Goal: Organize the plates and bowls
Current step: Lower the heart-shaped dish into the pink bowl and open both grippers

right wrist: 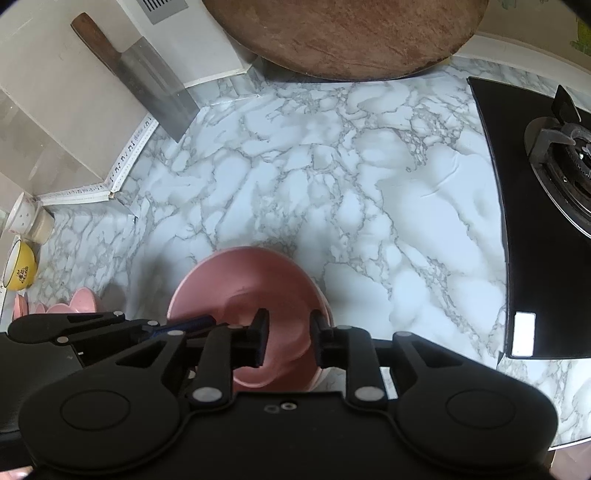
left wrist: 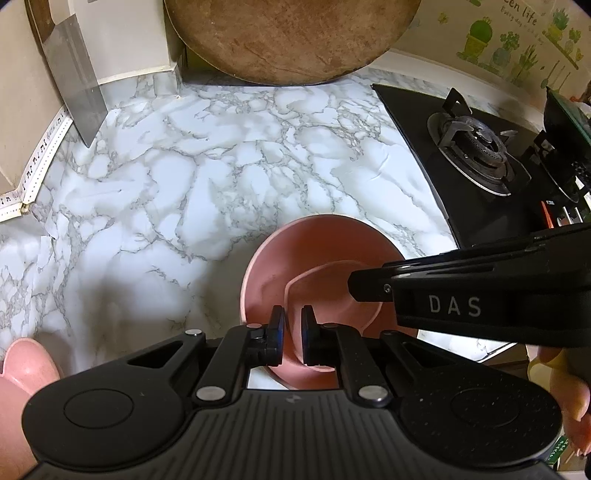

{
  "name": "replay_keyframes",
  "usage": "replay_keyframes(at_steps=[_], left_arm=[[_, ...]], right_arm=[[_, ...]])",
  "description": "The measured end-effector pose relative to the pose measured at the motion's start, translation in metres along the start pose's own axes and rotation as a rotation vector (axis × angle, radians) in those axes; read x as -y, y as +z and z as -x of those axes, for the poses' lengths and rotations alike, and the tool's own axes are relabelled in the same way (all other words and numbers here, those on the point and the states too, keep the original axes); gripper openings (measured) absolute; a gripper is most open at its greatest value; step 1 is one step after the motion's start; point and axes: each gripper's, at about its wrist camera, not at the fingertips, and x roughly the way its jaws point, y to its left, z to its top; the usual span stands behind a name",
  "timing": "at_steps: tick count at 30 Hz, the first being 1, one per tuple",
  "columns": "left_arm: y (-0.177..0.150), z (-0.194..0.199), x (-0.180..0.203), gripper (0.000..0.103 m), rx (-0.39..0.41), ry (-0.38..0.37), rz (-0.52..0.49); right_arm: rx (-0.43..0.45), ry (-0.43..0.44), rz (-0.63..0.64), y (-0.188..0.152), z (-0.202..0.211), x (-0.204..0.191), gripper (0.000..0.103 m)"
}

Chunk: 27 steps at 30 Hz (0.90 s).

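Note:
A pink bowl sits on the marble counter near its front edge. My left gripper hangs just above the bowl's near side, its jaws a narrow gap apart with nothing between them. My right gripper is open over the bowl, empty, and shows in the left wrist view as a black body marked DAS. My left gripper's fingers reach in from the left in the right wrist view. A pink flower-shaped dish lies at the left.
A round wooden chopping board leans at the back. A cleaver leans on the left wall. A black gas hob fills the right. A yellow bowl and a white cup stand far left.

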Motion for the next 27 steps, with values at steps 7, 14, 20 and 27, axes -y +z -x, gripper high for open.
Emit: replay_keyframes(at_steps=[7, 14, 20, 27], left_arm=[[-0.002, 0.010, -0.001, 0.011, 0.028, -0.002, -0.002], [-0.007, 0.026, -0.006, 0.012, 0.071, -0.016, 0.024], [-0.015, 0.044, -0.012, 0.018, 0.134, -0.003, 0.036], [-0.026, 0.064, -0.013, 0.039, 0.202, 0.015, 0.049]], right_arm=[[0.041, 0.016, 0.039, -0.003, 0.016, -0.006, 0.033], [0.084, 0.039, 0.087, -0.011, 0.036, -0.009, 0.041], [0.118, 0.055, 0.138, -0.023, 0.049, -0.011, 0.051], [0.173, 0.048, 0.172, -0.038, 0.063, -0.013, 0.065]])
